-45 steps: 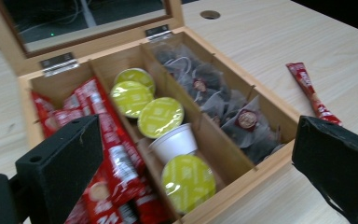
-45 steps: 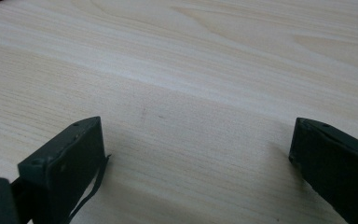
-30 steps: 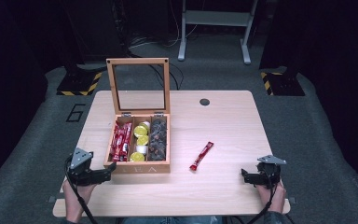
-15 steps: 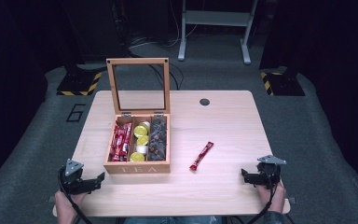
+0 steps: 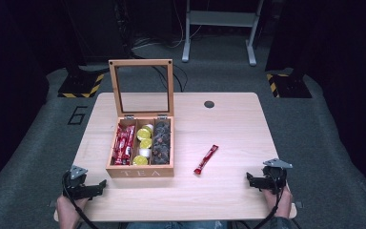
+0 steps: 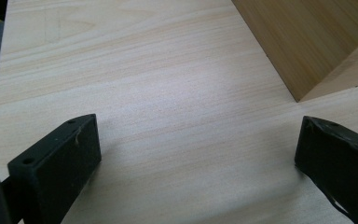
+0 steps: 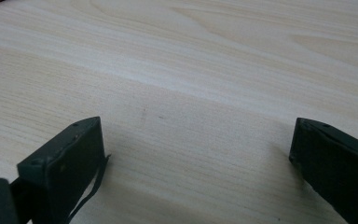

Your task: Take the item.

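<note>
A wooden tea box (image 5: 140, 171) stands left of the table's middle, its glass lid (image 5: 141, 87) upright. It holds red sachets (image 5: 123, 144) on the left, yellow round capsules (image 5: 144, 142) in the middle and dark packets (image 5: 162, 143) on the right. One red sachet (image 5: 206, 159) lies loose to the right of the box. My left gripper (image 5: 100, 186) rests open near the front left edge, just below the box's front left corner (image 6: 303, 51). My right gripper (image 5: 250, 181) rests open at the front right. Bare wood lies between the jaws of the left gripper (image 6: 196, 135) and the right gripper (image 7: 196, 130).
The light wooden table (image 5: 228, 129) has a dark round hole (image 5: 209, 104) near its far edge. Grey floor surrounds it, with yellow-black striped bases (image 5: 78, 88) and a metal stand (image 5: 219, 19) behind. A person's hands hold both grippers at the near edge.
My left gripper has drawn back toward the near edge and slightly left, away from the box. The right gripper, the box and the loose sachet have stayed put.
</note>
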### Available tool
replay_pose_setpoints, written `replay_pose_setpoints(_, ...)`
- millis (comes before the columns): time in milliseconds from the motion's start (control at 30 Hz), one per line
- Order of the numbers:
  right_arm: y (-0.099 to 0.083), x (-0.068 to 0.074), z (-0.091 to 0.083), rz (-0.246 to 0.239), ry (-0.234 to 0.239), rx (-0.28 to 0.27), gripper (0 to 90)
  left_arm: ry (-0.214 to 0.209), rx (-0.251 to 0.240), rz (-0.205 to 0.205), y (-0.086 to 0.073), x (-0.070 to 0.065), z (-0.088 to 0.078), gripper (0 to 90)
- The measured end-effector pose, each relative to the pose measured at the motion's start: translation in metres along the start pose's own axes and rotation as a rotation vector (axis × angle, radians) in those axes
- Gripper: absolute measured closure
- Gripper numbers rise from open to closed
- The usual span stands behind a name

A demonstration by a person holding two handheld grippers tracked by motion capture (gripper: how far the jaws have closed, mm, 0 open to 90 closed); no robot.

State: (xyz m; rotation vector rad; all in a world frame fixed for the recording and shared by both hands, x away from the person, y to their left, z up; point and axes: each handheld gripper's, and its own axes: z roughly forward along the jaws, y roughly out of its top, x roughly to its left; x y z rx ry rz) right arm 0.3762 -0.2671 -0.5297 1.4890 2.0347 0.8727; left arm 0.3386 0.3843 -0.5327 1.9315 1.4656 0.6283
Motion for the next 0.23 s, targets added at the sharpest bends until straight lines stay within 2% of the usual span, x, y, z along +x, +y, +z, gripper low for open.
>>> replay_pose_setpoints(33,0.0003,0.0012,0.0003,0.015,0.000,0.002,1.8,-0.004,-0.001,0.002,0.0002,0.0004,0.0003,0.1)
replay_pose_setpoints(233,0.0005,0.0014,0.0009,0.020,-0.008,0.001,1.1,-0.026,-0.002,0.026,0.0026,0.0037,0.0030,0.1)
